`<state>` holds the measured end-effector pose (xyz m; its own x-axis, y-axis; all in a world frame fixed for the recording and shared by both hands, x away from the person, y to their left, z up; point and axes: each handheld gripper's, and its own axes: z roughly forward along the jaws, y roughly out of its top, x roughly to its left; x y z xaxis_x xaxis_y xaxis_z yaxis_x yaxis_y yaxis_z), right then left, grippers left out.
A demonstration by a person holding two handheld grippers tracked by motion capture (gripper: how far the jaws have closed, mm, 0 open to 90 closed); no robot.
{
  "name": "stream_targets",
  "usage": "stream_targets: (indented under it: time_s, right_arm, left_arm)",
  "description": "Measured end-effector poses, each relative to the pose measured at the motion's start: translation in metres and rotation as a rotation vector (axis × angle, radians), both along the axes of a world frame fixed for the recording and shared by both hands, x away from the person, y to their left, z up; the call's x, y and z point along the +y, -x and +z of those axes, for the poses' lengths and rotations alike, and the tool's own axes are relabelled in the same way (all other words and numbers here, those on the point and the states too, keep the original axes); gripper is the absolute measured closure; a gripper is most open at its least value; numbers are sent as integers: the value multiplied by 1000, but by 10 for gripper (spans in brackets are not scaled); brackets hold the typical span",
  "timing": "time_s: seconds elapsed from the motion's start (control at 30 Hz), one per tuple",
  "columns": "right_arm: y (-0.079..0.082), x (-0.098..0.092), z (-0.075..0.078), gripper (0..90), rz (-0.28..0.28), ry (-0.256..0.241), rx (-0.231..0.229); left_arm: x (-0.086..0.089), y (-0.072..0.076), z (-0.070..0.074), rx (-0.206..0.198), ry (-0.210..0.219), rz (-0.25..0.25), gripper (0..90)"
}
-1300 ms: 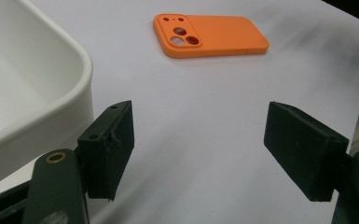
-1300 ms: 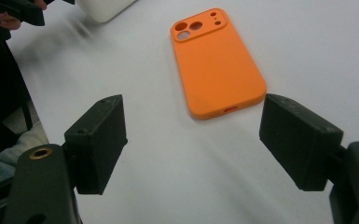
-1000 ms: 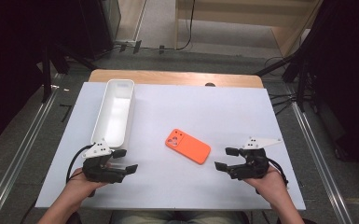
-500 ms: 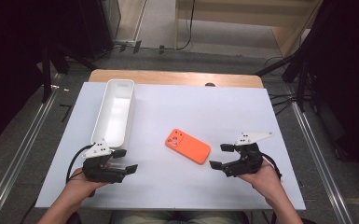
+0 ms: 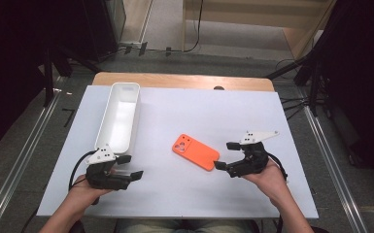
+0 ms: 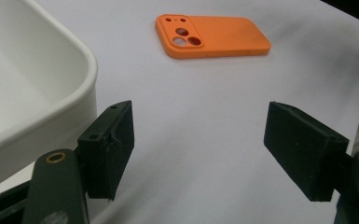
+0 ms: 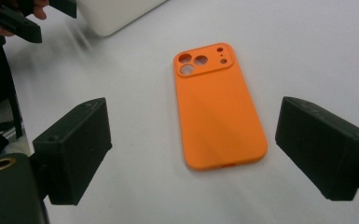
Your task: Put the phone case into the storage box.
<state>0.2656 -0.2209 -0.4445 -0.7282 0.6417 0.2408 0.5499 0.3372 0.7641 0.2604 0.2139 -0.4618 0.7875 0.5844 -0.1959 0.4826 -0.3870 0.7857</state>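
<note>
An orange phone case (image 5: 195, 151) lies flat, camera holes up, on the white table top (image 5: 199, 111). My right gripper (image 5: 227, 155) stands open just right of the case, its jaws on either side of the case's near end (image 7: 217, 112) without touching it. My left gripper (image 5: 129, 166) rests open at the front left, next to the near end of a long white tray (image 5: 119, 116). In the left gripper view the case (image 6: 212, 36) lies farther off beyond the jaws, and the tray's rounded corner (image 6: 81, 86) sits at the left.
The white tray is empty and runs lengthwise along the table's left side. A wooden strip (image 5: 184, 81) borders the far edge. Metal rails (image 5: 24, 155) and dark stands flank the table. The left gripper (image 7: 14, 21) shows far off in the right gripper view.
My right gripper has moved left toward the orange case, so its open jaws now bracket the case's near end. The left gripper and the case have not moved.
</note>
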Motion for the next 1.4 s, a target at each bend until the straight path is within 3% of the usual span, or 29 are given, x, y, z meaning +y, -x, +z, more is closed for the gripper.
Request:
stream_targets:
  time_s: [0.4, 1.4]
  right_arm:
    - [-18, 7, 7, 94, 4, 2, -26]
    - [-55, 41, 8, 96, 35, 22, -3]
  left_arm:
    - [0, 0, 0, 2, 4, -4, 241]
    - [1, 0, -1, 0, 8, 0, 241]
